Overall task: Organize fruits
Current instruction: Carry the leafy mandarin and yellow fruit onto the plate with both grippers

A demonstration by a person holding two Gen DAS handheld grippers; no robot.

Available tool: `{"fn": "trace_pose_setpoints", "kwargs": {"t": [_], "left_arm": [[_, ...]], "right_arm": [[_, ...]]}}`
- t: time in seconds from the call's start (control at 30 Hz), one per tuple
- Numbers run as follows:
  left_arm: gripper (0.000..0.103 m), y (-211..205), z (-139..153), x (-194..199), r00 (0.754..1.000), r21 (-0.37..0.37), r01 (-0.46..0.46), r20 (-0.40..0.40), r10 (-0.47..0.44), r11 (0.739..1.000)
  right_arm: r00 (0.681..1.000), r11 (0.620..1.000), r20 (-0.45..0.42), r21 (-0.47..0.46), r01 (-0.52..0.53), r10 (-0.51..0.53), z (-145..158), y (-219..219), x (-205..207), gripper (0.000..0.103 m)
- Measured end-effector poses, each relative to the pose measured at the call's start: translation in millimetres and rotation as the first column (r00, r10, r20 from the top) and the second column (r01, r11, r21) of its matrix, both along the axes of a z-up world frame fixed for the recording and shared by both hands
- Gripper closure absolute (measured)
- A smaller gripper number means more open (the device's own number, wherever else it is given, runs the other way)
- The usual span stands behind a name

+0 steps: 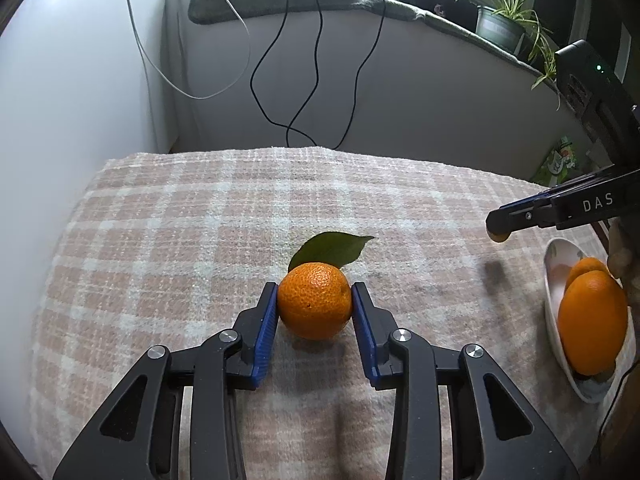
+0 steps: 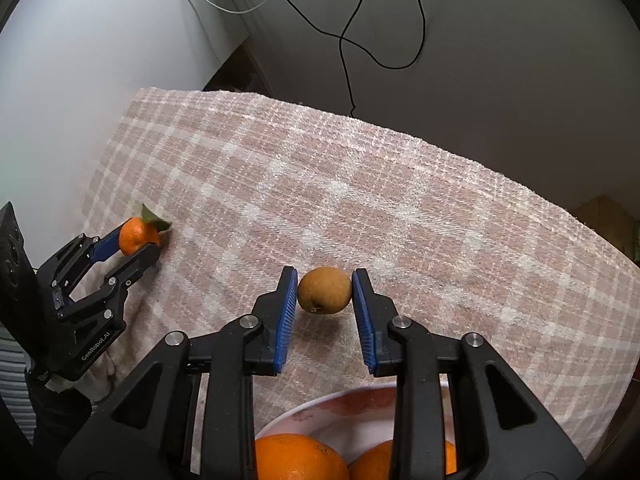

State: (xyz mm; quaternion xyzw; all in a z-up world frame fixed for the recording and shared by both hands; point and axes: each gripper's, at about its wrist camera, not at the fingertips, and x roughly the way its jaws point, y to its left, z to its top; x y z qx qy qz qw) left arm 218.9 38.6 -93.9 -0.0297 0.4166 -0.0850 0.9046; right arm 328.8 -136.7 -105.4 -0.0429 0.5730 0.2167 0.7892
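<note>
My left gripper (image 1: 315, 300) is shut on a tangerine (image 1: 315, 300) with a green leaf (image 1: 330, 250), low over the checked cloth (image 1: 200, 240). It also shows in the right wrist view (image 2: 140, 240), pads against the tangerine (image 2: 138, 235). My right gripper (image 2: 325, 290) is shut on a small brownish-yellow fruit (image 2: 325, 290), held above the cloth just beyond a white bowl (image 2: 344, 412). The bowl holds two oranges (image 2: 300, 460). In the left wrist view the right gripper (image 1: 498, 232) is at right, above the bowl (image 1: 554, 320) with its oranges (image 1: 592, 320).
The cloth (image 2: 360, 200) covers a table that ends at a white wall on the left and a grey wall behind. Cables (image 1: 316, 60) hang down the back wall. A potted plant (image 1: 504, 20) stands on the ledge at the far right.
</note>
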Motion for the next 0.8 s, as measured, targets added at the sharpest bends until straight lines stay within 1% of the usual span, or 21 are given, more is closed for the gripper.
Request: {"fn": "trace_pose_setpoints", "kwargs": {"t": [0.17, 0.4, 0.57, 0.8], "left_arm": [[0.069, 1, 12, -15, 1.000, -0.009, 0.005, 0.025, -0.005, 1.000], [0.069, -5, 32, -44, 0.998, -0.030, 0.023, 0.066, -0.021, 0.999], [0.069, -21, 46, -63, 0.993, -0.045, 0.058, 0.101, -0.053, 0.997], [0.069, -45, 63, -84, 0.984, -0.064, 0.113, 0.143, -0.103, 0.992]], "right_arm": [[1.000, 1.000, 0.018, 0.029, 0.003, -0.003, 9, -7, -9, 0.074], [0.997, 0.996, 0.073, 0.085, 0.004, -0.010, 37, -20, -32, 0.074], [0.994, 0.991, 0.107, 0.132, 0.011, -0.025, 55, -34, -53, 0.074], [0.986, 0.982, 0.158, 0.189, 0.030, -0.060, 72, -71, -89, 0.074]]}}
